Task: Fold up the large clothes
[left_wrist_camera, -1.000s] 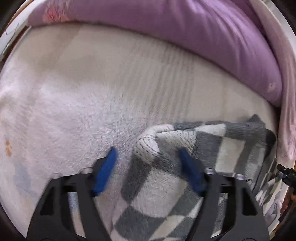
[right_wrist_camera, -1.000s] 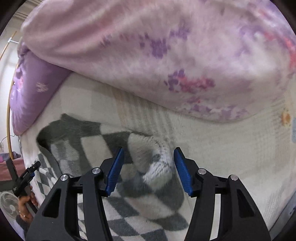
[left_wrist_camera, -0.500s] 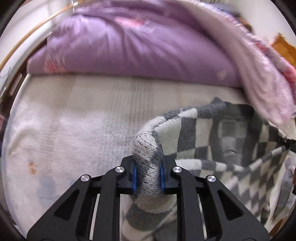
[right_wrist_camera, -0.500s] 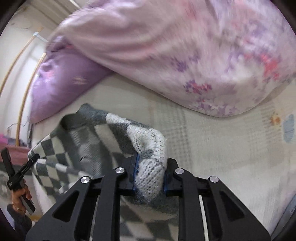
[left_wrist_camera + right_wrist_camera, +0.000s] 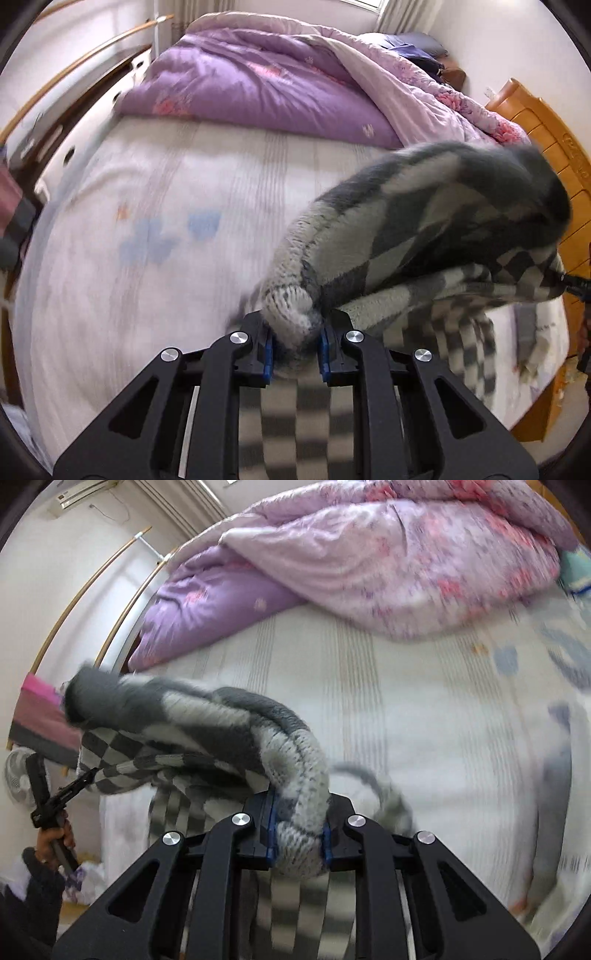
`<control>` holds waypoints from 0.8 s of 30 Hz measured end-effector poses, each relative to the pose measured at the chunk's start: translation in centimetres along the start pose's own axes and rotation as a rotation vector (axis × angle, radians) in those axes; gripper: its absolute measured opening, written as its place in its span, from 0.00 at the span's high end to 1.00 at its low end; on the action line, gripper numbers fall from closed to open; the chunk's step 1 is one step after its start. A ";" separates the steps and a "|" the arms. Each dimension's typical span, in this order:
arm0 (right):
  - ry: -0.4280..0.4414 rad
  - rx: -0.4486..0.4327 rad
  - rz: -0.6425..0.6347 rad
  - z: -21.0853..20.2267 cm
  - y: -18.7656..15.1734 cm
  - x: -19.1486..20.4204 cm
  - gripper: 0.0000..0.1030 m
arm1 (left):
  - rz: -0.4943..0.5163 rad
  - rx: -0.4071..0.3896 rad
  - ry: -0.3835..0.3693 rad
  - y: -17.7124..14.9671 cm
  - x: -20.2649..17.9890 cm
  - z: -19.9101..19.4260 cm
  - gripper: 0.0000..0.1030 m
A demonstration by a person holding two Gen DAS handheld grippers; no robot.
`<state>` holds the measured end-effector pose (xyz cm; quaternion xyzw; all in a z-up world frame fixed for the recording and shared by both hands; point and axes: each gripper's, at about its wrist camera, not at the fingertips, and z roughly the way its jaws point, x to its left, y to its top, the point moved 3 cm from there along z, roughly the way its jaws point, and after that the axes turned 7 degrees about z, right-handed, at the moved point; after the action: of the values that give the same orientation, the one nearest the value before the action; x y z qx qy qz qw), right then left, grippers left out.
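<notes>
A grey and white checkered knit sweater [image 5: 424,236] hangs in the air above the bed. My left gripper [image 5: 295,350] is shut on one ribbed edge of it, with cloth bulging between the blue pads. My right gripper [image 5: 299,838] is shut on another ribbed edge of the sweater [image 5: 207,731]. The sweater stretches between both grippers and drapes down below them, blurred by motion. The left gripper also shows at the left of the right wrist view [image 5: 62,797], pinching the far end.
A white patterned bed sheet [image 5: 155,229] covers the mattress. A purple and pink quilt [image 5: 266,81] is heaped at the far side, also in the right wrist view [image 5: 388,561]. A wooden headboard [image 5: 546,147] stands at right. A fan [image 5: 14,779] stands beside the bed.
Both grippers closed on the sweater's ribbed edges, then lifted it off the bed. The sweater now hangs stretched between them, well above the sheet.
</notes>
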<state>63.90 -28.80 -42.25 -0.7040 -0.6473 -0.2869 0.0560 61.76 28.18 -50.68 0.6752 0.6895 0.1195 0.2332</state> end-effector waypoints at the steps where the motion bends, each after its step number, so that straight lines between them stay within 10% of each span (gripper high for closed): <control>1: 0.001 0.016 0.006 -0.6 -2.0 -0.4 0.84 | -0.018 0.014 -0.028 -2.5 0.1 -0.6 0.83; 13: -0.279 0.361 0.151 4.3 -23.3 -10.0 0.70 | -0.236 0.321 -0.006 -23.8 0.2 1.8 0.69; 17: -0.262 0.303 0.299 1.6 -23.5 -10.7 0.69 | -0.429 0.286 -0.002 -25.5 2.1 -0.1 0.46; 24: -0.110 0.137 0.244 0.6 -18.3 -5.3 0.82 | -0.550 0.083 -0.024 -22.6 2.1 -5.0 0.45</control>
<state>46.90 -30.36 -50.67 -0.7865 -0.5773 -0.1940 0.1026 39.60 29.64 -57.59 0.4730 0.8483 0.0154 0.2374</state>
